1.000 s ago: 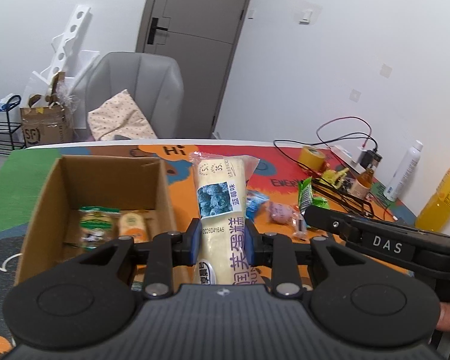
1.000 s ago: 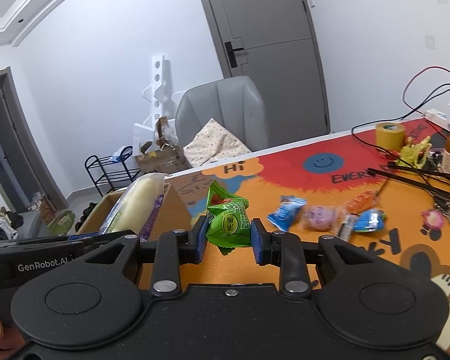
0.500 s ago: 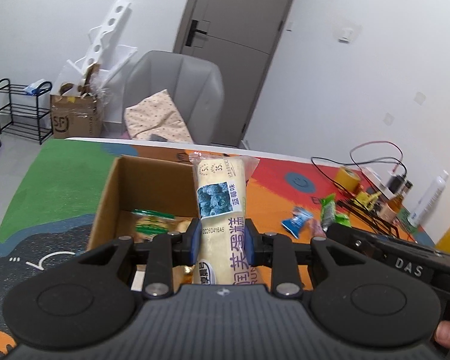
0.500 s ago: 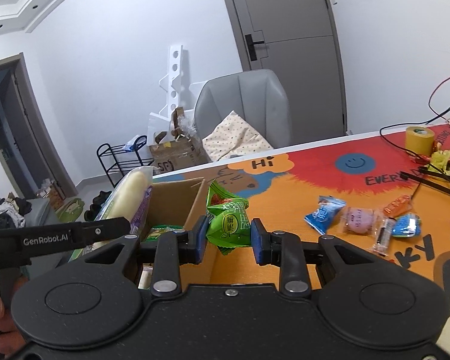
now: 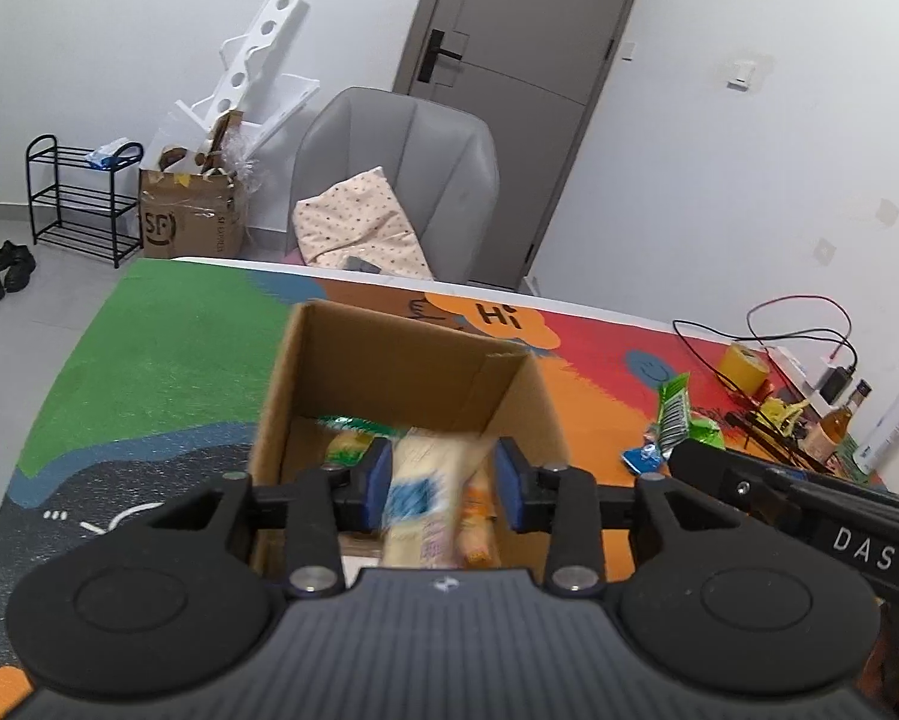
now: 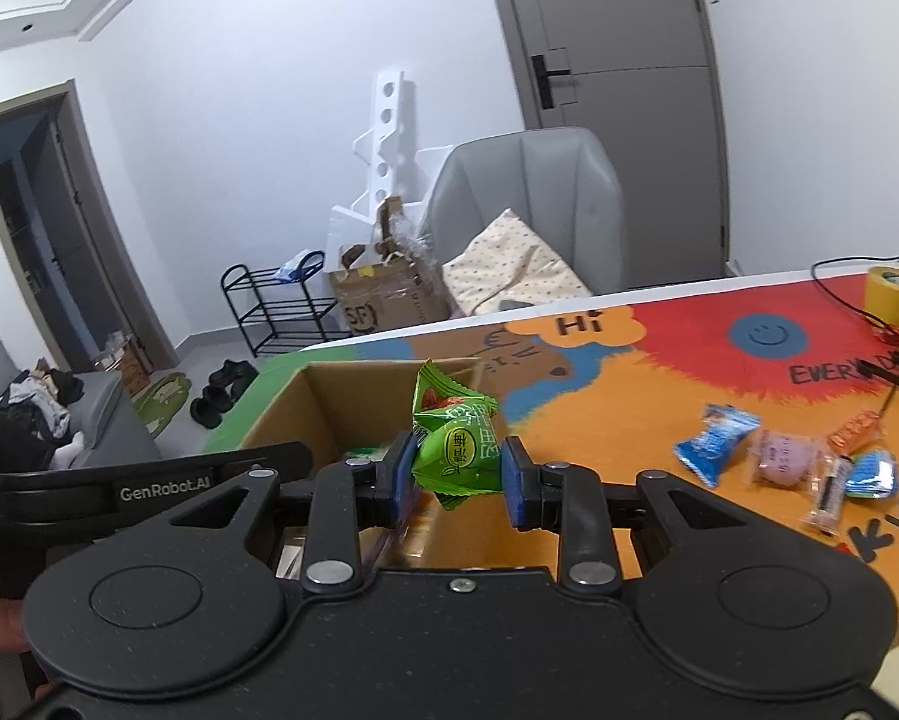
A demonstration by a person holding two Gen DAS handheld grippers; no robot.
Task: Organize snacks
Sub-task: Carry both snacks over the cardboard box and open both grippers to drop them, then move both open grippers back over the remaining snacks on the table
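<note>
**Cardboard box part-filled, two snacks arriving**

Cardboard box (image 5: 389, 372) stands on the desk (image 6: 629, 396) with a few packets already inside. Left gripper (image 5: 443, 483) hangs over the opening with its jaws apart; a blurred pale cake packet (image 5: 428, 492) lies between them, apparently dropping in. Right gripper (image 6: 456, 474) is clamped on a green packet (image 6: 458, 444) at the box's edge, not yet released. Several loose snacks (image 6: 776, 459) remain on the desk, so sorting appears roughly half done.

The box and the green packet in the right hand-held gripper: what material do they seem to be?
Box: likely corrugated cardboard, matte brown with raw-cut edges. Green packet: probably thin plastic film, glossy, crinkled, with a crimped top seal.
</note>
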